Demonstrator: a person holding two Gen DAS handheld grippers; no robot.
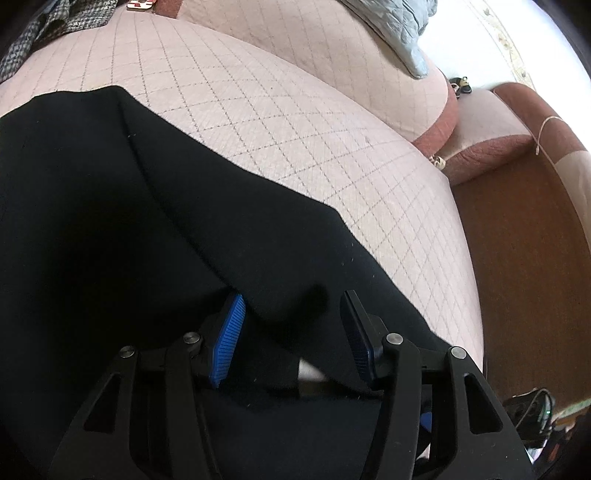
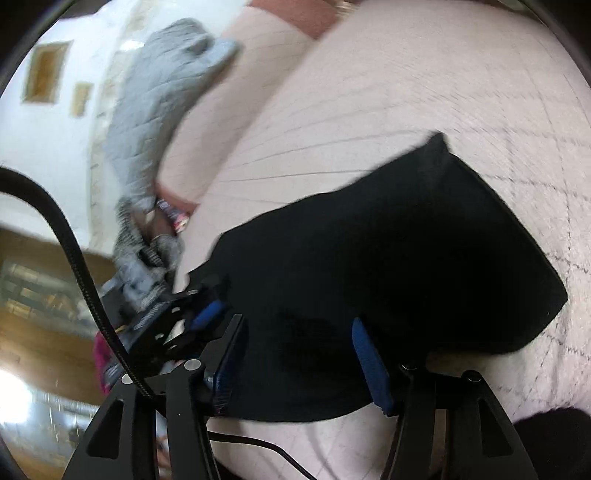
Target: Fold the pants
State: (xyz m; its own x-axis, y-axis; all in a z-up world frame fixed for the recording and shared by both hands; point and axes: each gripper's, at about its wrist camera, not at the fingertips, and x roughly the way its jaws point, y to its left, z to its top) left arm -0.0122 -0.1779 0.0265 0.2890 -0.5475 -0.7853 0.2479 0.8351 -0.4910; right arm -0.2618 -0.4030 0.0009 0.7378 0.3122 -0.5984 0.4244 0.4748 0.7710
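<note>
The black pants (image 1: 155, 229) lie on a pink quilted sofa seat (image 1: 280, 122); a fold line runs diagonally across them. My left gripper (image 1: 291, 332) is open, its blue pads (image 1: 229, 339) spread over the near edge of the cloth. In the blurred right wrist view the pants (image 2: 388, 251) show as a folded dark slab on the seat (image 2: 406, 92). My right gripper (image 2: 299, 354) is open over their near edge. The left gripper (image 2: 192, 317) shows at the pants' left end.
A grey-blue quilted blanket (image 1: 391, 26) lies on the sofa back, also in the right wrist view (image 2: 159, 107). Checked grey cloth (image 1: 48, 29) sits at the far left. A sofa armrest (image 1: 491, 140) and wooden floor (image 1: 524, 266) are to the right. A black cable (image 2: 70, 243) hangs left.
</note>
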